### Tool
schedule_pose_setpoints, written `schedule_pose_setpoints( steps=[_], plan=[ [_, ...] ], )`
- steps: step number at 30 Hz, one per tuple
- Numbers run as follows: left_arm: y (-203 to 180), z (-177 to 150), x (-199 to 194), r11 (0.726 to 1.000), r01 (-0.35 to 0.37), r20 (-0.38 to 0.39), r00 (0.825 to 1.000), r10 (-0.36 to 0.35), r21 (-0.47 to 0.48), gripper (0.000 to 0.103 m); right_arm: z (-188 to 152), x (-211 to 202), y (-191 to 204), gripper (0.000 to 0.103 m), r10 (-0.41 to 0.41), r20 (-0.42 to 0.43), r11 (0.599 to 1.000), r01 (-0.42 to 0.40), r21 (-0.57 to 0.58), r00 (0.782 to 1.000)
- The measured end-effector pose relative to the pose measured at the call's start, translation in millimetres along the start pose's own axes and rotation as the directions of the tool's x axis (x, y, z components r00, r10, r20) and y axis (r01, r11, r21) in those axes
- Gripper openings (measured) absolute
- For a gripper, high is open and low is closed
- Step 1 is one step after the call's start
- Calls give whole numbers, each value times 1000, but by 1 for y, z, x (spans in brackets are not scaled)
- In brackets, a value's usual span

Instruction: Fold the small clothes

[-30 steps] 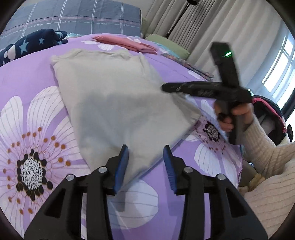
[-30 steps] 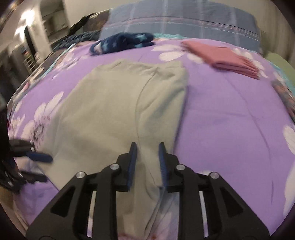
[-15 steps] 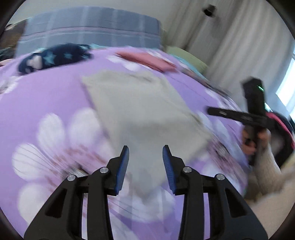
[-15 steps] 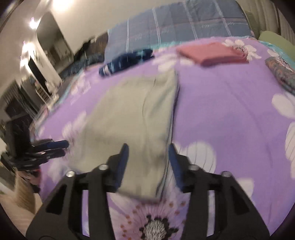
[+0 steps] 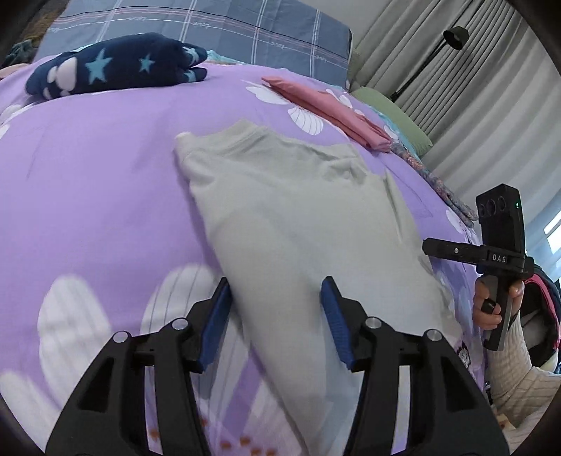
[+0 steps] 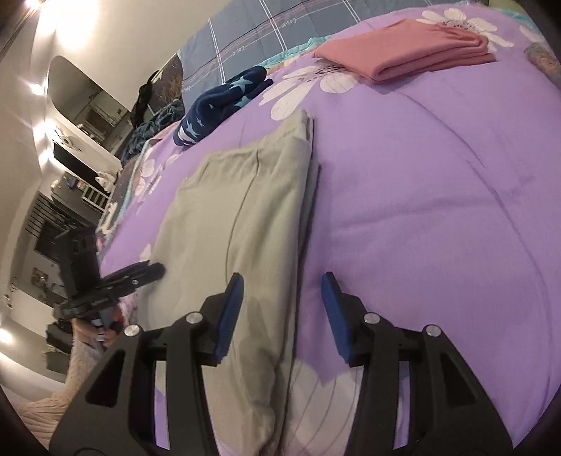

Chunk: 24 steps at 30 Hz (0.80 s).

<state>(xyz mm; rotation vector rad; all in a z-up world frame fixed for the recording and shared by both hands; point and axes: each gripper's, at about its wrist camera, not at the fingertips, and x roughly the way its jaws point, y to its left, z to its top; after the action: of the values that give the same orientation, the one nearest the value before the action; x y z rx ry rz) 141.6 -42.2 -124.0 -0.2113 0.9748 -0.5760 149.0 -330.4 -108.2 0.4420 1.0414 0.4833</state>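
Note:
A grey-green garment (image 5: pixel 298 217) lies folded lengthwise on the purple flowered bedspread (image 5: pixel 105 182). My left gripper (image 5: pixel 277 315) hovers over its near left edge. Its jaws are opening, and the cloth lies below the gap, not pressed by the blue pads (image 5: pixel 215 319). In the right wrist view the same garment (image 6: pixel 238 217) runs away from me. My right gripper (image 6: pixel 282 308) stands open over its right edge, with cloth and bedspread under the gap. Each gripper shows in the other's view: the right gripper (image 5: pixel 491 252) in a hand at the far right, the left gripper (image 6: pixel 115 280) at the left.
A folded pink garment (image 5: pixel 329 108) and a navy star-print garment (image 5: pixel 115 66) lie farther up the bed, before a blue checked pillow (image 5: pixel 210 24). A green pillow (image 5: pixel 392 119) and curtains stand to the right. A cream sleeve (image 5: pixel 515 379) is at the bed's edge.
Both sets of jaws stand wider than a second ago. The left gripper has swung toward the garment's left edge and the right toward its right edge. The garment lies flat.

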Motion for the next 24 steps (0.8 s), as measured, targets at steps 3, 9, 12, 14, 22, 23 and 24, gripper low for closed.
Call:
schedule_pose_setpoints(
  steps=[3, 9, 12, 14, 22, 23, 24],
  plan=[
    [0, 13, 11, 1000, -6, -10, 1000, 6, 14, 53, 12, 7, -2, 48, 15, -9, 1000, -15, -3, 1000],
    [3, 26, 23, 999, 4, -18, 1000, -3, 37, 53, 33, 21, 1, 49, 45, -30, 998, -46, -43, 999],
    [4, 27, 24, 999, 8, -17, 1000, -7, 51, 52, 36, 31, 7, 48, 54, -67, 996, -59, -65, 996],
    [4, 26, 22, 998, 5, -14, 1000, -4, 63, 51, 32, 32, 12, 48, 26, -71, 995, -33, -94, 997],
    [6, 24, 19, 996, 7, -19, 1000, -5, 86, 50, 25, 19, 8, 44, 5, -146, 997, -15, -70, 989],
    [6, 26, 22, 996, 8, -19, 1000, -6, 84, 50, 26, 24, 7, 44, 5, -157, 998, -16, -66, 988],
    [7, 28, 24, 997, 8, -18, 1000, -6, 81, 50, 29, 30, 7, 45, 11, -163, 998, -21, -61, 987]
  ],
)
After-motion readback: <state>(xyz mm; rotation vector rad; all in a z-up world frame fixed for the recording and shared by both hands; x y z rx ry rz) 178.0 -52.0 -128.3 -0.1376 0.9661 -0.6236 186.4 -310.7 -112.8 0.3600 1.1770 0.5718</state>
